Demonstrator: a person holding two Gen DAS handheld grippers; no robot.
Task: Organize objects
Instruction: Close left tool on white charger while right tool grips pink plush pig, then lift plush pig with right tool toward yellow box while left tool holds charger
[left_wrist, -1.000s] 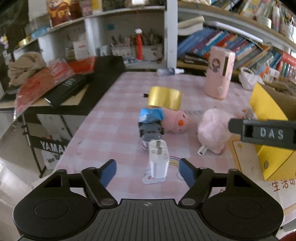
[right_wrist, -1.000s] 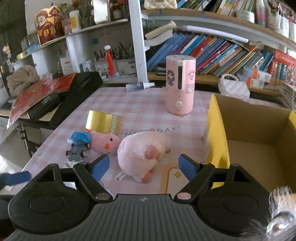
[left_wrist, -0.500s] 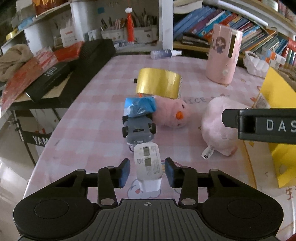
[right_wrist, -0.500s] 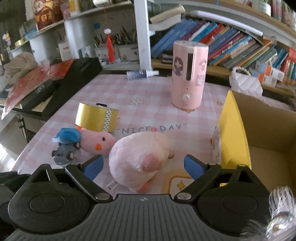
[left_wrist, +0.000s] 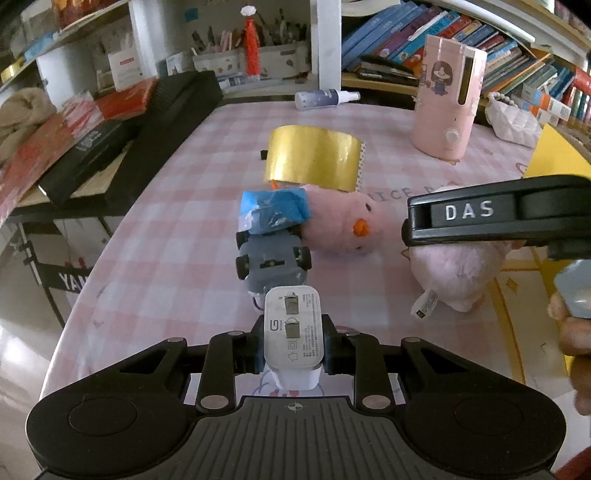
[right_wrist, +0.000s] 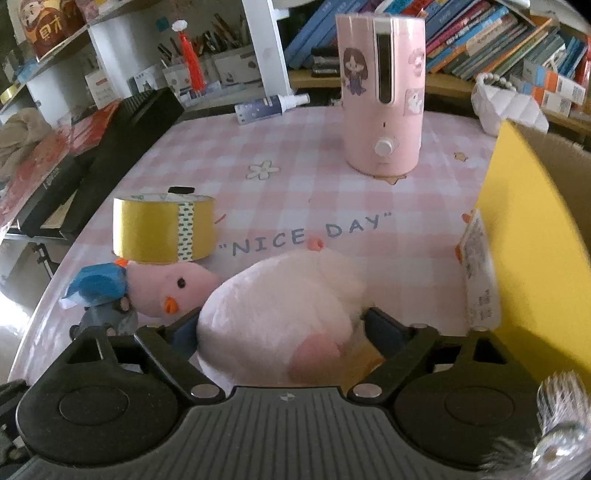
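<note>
Currently: left gripper (left_wrist: 293, 345) jaws clamped on white charger (left_wrist: 293, 332), lower centre of frame. Right gripper (right_wrist: 280, 332) jaws wide, straddling pink plush (right_wrist: 280, 314), contact unclear.

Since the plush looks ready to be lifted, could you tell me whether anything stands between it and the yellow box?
Nothing visible does. The right gripper has its fingers on both sides of the pink plush. The yellow box stands open just to its right, and only bare tablecloth lies between them. The gold tape roll and the chick plush sit on the far side.
</note>
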